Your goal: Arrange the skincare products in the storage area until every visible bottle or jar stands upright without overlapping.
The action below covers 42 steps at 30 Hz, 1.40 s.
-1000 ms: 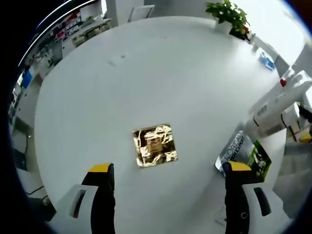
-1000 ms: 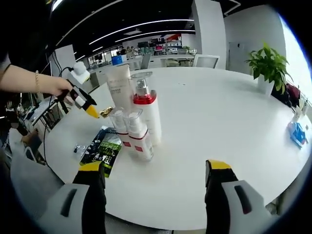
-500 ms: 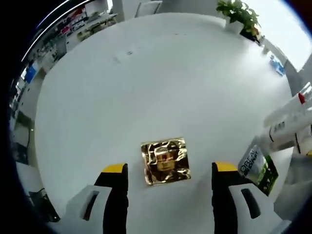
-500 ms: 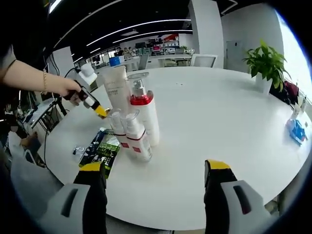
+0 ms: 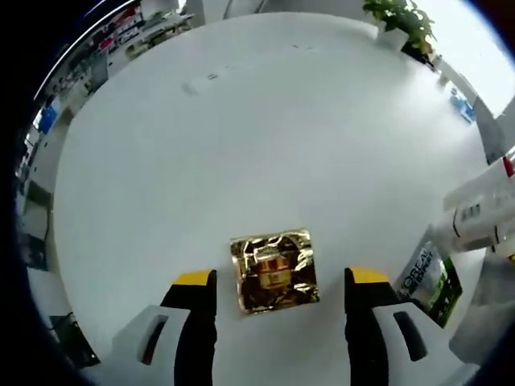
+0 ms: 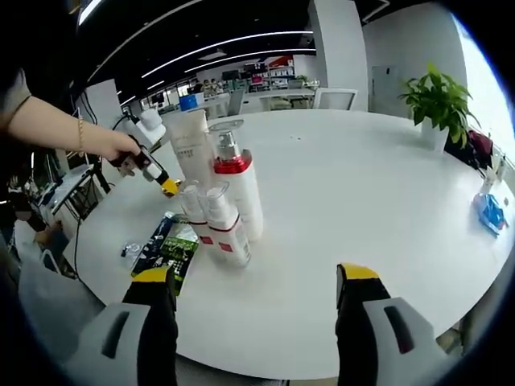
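Left hand-held gripper (image 5: 275,281): jaws spread wide, holding nothing; in the left gripper view the yellow tips stand on either side of the gold packet, a gap on each side. In the right gripper view it shows far left, held in a person's hand (image 6: 121,147), its tip down by the desk behind the bottles.
Gold packet (image 5: 273,270): a crinkled gold foil square lying flat on the desk, between the left jaws; whether the tips touch the desk cannot be told.
Right hand-held gripper (image 6: 256,277): jaws spread wide, nothing between them, above the near edge of the desk, apart from the products.
Green and black sachet (image 6: 169,248): lies flat, just left of the small bottles; it also shows at the right edge of the left gripper view, printed L'Oreal.
Two small bottles (image 6: 217,221): clear caps, red bands, upright, close together, in front of the pump bottle.
Pump bottle (image 6: 239,189): white with a red collar, upright.
Tall white tube (image 6: 193,145): upright, just behind and left of the pump bottle.
Desk (image 6: 362,185): large, round, white.
Potted plant (image 6: 438,108): at the far right edge of the desk.
Blue item (image 6: 488,213): at the right edge; too small to identify.
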Tool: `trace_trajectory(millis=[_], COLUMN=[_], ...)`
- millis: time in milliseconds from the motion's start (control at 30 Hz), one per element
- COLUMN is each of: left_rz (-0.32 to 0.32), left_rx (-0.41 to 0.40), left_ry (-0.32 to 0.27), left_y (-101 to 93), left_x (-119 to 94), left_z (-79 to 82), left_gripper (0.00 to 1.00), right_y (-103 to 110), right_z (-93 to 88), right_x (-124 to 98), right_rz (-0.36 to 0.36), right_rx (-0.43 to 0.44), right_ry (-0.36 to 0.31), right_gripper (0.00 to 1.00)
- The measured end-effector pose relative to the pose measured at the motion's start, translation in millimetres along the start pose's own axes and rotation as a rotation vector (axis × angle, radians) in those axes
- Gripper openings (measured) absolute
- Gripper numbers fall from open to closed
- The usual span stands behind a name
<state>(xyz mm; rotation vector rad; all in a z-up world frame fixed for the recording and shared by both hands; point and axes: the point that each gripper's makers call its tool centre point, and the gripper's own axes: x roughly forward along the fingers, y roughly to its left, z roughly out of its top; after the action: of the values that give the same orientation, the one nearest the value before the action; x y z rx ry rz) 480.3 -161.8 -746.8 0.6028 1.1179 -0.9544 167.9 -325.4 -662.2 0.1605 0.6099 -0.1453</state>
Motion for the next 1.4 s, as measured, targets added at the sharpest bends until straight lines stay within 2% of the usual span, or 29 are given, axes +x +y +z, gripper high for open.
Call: trace_trajectory(millis=[300,400,500,733,1200,1300,1400], left_rz=[0.044,0.041,0.036,0.038,0.043,0.034,0.024], left_rx=[0.046,0.034,0.04,0.032,-0.01,-0.056,-0.059], left_ry=[0.024,0.022,0.015,0.017,-0.018,-0.039,-0.044], left_y=[9.1,7.4,6.1,5.5,2.8,1.0,-5.1], left_x=[-0.6,-0.6,-1.3,-2.3,-13.0,-17.0,-19.5], left_z=[-1.8,-1.1,0.1,-0.7,-4.6,-4.2,-8.6], left_gripper=[0.49,0.47,0.36,0.35,0.34,0.34,0.34], right_y=[-0.9,-0.9,-1.4,-1.4,-0.8,-0.6,-0.1], right_z=[0.2,-0.2,0.2,0.5,0.8,2.7,2.5], right_x=[0.3,0.4,0.3,0.2,0.3,0.2,0.2], right_rz=[-0.005,-0.004,-0.008,-0.009,-0.005,-0.003,0.0], right_rx=[0.001,0.001,0.0,0.001,0.0,-0.002,0.002], right_ry=[-0.002,0.001,-0.001,-0.002,-0.002,-0.012,-0.012], right_gripper=[0.82,0.81,0.82,0.82,0.82,0.82,0.82])
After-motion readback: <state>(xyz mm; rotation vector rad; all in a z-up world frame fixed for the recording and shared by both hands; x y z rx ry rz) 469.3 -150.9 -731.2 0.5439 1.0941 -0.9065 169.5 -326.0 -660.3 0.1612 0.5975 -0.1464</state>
